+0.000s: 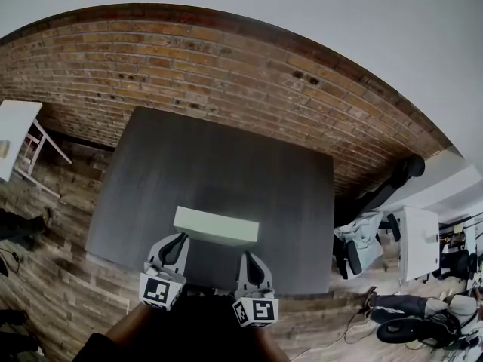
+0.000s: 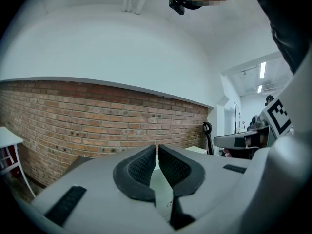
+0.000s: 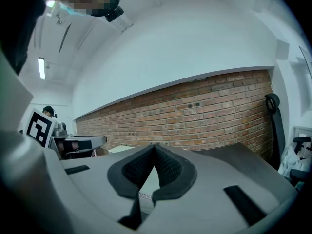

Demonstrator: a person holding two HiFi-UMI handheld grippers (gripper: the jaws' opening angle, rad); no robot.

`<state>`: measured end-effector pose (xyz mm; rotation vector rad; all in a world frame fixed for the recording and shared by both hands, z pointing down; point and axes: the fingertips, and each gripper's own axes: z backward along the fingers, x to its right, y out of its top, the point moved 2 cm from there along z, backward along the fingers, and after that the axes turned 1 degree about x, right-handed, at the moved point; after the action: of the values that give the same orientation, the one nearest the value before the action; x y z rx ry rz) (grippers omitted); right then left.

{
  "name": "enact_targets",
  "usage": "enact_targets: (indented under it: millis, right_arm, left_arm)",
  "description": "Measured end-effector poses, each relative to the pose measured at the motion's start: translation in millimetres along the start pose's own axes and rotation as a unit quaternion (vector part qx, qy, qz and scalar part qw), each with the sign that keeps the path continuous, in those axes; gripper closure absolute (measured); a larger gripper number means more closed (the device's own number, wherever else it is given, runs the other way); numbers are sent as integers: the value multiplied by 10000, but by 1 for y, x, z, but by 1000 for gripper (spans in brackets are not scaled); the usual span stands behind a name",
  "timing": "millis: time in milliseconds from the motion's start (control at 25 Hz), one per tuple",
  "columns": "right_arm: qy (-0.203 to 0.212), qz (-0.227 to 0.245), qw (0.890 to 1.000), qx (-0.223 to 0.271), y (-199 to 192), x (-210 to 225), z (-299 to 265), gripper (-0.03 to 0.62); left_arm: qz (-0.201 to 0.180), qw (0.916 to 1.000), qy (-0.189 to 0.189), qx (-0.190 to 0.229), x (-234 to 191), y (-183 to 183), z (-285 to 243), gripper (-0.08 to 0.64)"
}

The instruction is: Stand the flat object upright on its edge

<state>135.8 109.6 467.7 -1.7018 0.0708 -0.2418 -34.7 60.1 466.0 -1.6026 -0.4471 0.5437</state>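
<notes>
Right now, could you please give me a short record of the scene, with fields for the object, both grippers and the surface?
surface: dark grey table
object: pale flat box, at the table's near side
left gripper: shut on the box's near left corner
right gripper: shut on its near right corner
backdrop: brick wall

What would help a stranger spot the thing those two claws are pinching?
Find the dark grey table in front of the brick wall. Near its closest edge is a pale flat box, pinched by the left gripper and right gripper. Nothing else sits on that table.
</notes>
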Motion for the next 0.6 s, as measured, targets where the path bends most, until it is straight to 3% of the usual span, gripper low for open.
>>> enact_targets:
  millis: [600]
  right_arm:
    - [10,4,10000,16,1,1,-1,569]
  left_arm:
    - [19,10000,7,38,0,0,2,514]
